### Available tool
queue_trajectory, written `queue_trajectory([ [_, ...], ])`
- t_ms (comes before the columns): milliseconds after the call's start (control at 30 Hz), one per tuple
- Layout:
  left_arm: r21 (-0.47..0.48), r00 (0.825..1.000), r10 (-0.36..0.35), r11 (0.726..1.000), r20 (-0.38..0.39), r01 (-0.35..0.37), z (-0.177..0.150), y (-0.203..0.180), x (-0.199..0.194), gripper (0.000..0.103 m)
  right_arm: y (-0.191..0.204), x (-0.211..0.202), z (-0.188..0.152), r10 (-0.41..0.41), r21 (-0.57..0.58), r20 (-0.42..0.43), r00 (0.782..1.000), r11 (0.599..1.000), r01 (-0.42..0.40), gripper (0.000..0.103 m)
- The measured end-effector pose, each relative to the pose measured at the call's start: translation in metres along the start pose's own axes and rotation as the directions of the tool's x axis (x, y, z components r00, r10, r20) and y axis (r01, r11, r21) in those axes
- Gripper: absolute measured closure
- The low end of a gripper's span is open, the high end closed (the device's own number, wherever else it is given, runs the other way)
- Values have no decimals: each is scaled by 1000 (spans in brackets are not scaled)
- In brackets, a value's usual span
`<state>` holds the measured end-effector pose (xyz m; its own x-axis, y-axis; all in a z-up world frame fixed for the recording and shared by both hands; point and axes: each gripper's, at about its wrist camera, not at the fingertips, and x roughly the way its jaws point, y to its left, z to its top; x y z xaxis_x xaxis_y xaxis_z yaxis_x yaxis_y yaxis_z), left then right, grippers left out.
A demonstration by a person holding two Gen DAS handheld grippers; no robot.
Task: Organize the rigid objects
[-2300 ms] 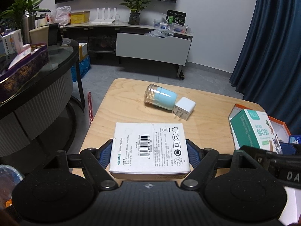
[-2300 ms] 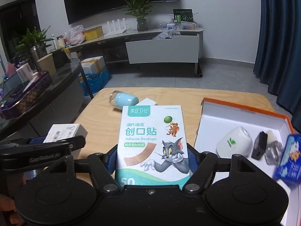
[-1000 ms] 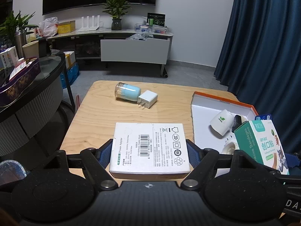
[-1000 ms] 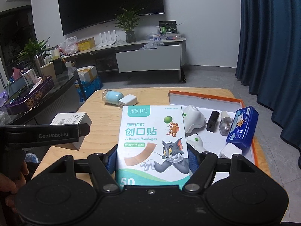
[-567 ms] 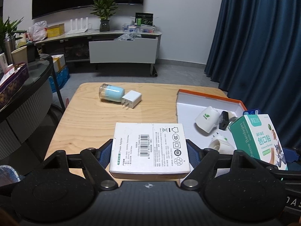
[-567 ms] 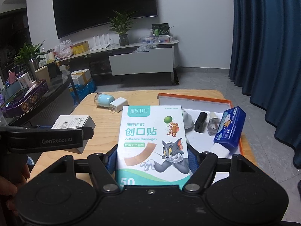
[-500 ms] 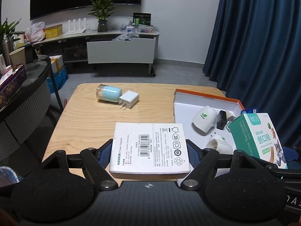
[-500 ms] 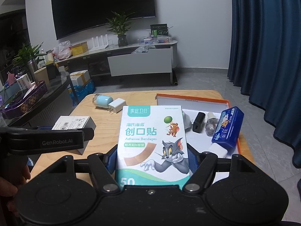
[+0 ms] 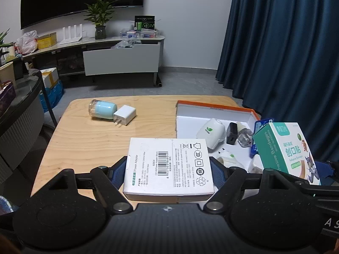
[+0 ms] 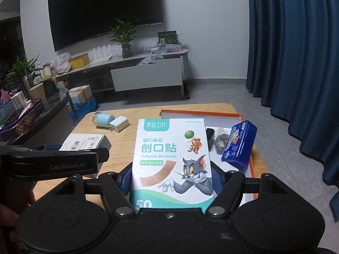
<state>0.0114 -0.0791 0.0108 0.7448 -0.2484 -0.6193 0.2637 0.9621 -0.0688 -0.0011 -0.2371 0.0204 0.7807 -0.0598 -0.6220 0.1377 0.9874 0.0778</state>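
Adapter box [image 9: 169, 165], clamped flat in left gripper [image 9: 169, 169] above bench [image 9: 89, 144]; bandage box [image 10: 171, 158], clamped in right gripper [image 10: 171, 177] beside tray [image 9: 214, 105]: lower each level into free tray space, clear of items inside.

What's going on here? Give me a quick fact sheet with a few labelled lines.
Left gripper: jaws shut on the white adapter box
Right gripper: jaws shut on the bandage box
Orange-rimmed tray: holds several small items, with a blue case leaning on its rim
Loose on the wooden table: blue jar on its side, touching a white charger plug
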Motion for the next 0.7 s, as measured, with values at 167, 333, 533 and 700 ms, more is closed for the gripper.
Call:
queue_trajectory([
  [167, 8, 1000, -14, 1000, 1, 14, 1, -6, 1, 24, -5, -3, 0, -11, 7, 7, 1000, 1000, 10, 19],
  [333, 18, 1000, -28, 999, 0, 28, 2, -12, 2, 24, -10, -5, 1, -24, 14, 15, 1000, 1000, 23, 19],
  [533, 30, 999, -42, 999, -1, 42, 3, -21, 5, 24, -17, -7, 2, -40, 23, 25, 999, 999, 39, 19],
  [700, 40, 999, -53, 998, -3, 53, 4, -27, 7, 24, -24, -8, 3, -55, 37, 33, 998, 998, 53, 19],
])
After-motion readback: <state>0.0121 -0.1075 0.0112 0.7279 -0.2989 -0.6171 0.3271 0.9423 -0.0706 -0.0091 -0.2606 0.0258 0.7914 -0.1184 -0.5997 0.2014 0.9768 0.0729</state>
